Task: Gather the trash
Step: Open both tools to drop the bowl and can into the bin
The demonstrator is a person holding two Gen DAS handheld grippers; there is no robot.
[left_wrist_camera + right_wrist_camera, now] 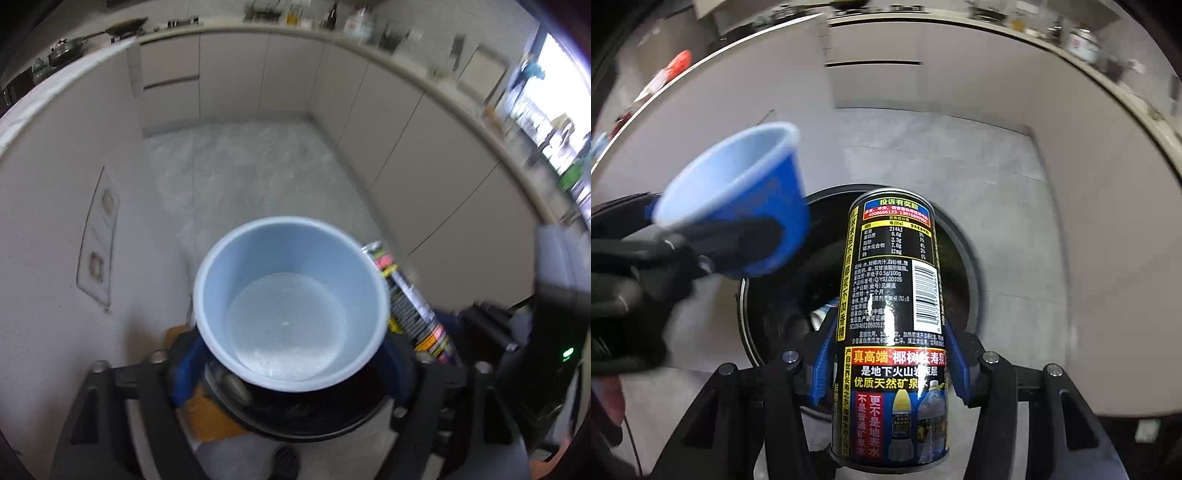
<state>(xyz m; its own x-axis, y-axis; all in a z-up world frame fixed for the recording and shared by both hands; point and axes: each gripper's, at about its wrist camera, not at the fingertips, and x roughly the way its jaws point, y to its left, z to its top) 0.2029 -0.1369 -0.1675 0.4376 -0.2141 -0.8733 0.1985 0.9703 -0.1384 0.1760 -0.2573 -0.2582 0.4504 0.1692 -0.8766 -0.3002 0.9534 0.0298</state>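
Here, can (pixel 890 332) between right jaws, above bin (pixel 964 258).

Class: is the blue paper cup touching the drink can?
Apart: the right wrist view shows a clear gap between the blue paper cup and the drink can.

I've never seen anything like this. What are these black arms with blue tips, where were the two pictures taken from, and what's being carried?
There is no robot: a person holds a two-fingered tool in each hand, each with a camera looking along its fingers. One picture is from the left tool, with a blue paper cup between its fingers. The other is from the right tool, with a black drinks can between its fingers. Both hang over a trash bin on a kitchen floor. Whether the fingers press on them, I cannot tell.
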